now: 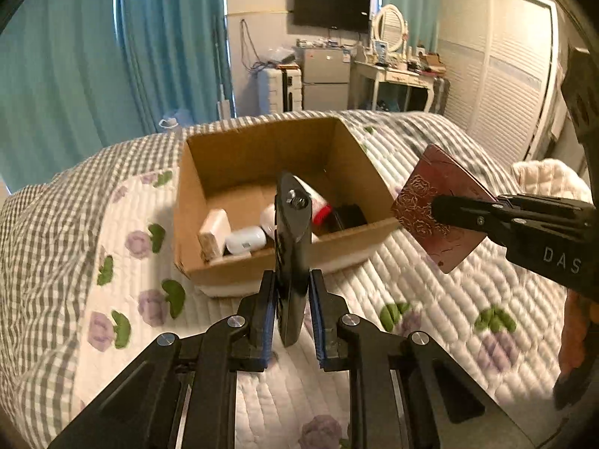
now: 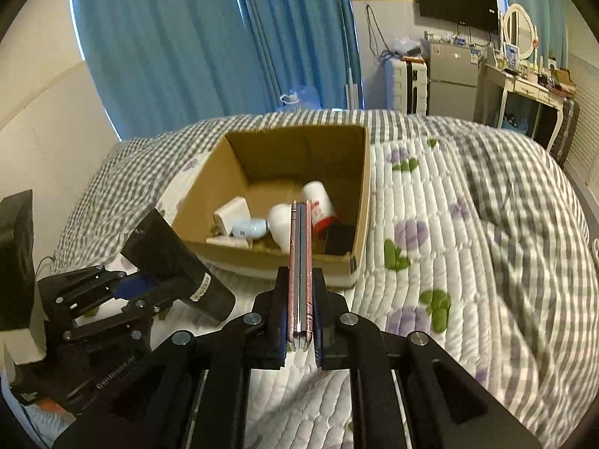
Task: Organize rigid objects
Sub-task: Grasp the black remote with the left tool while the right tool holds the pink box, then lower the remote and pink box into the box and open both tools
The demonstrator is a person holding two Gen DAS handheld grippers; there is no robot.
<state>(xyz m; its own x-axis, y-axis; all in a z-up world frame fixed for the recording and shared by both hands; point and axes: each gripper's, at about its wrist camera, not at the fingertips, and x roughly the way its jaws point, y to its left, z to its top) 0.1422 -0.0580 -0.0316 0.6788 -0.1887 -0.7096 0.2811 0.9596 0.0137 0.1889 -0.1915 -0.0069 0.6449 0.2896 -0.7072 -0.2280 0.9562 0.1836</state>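
An open cardboard box point(image 1: 209, 194) stands on the bed; it also shows in the right wrist view point(image 2: 361, 202). Inside lie a white bottle with a red cap point(image 2: 321, 204), a white charger block point(image 2: 231, 214), a white earbud case point(image 1: 245, 240) and a black item point(image 1: 350, 216). My left gripper point(image 1: 292, 288) is shut on a black flat tool point(image 1: 292, 232), held upright in front of the box. My right gripper point(image 2: 299, 295) is shut on a thin maroon case with a rose pattern point(image 1: 436, 205), seen edge-on in its own view point(image 2: 299, 262), to the right of the box.
The bed has a white quilt with purple flowers point(image 2: 441, 224) and a grey checked blanket point(image 2: 524, 194). Blue curtains point(image 1: 112, 56) hang behind. A small fridge point(image 1: 324, 75), a dressing table point(image 1: 397, 78) and a white wardrobe point(image 1: 501, 67) stand beyond the bed.
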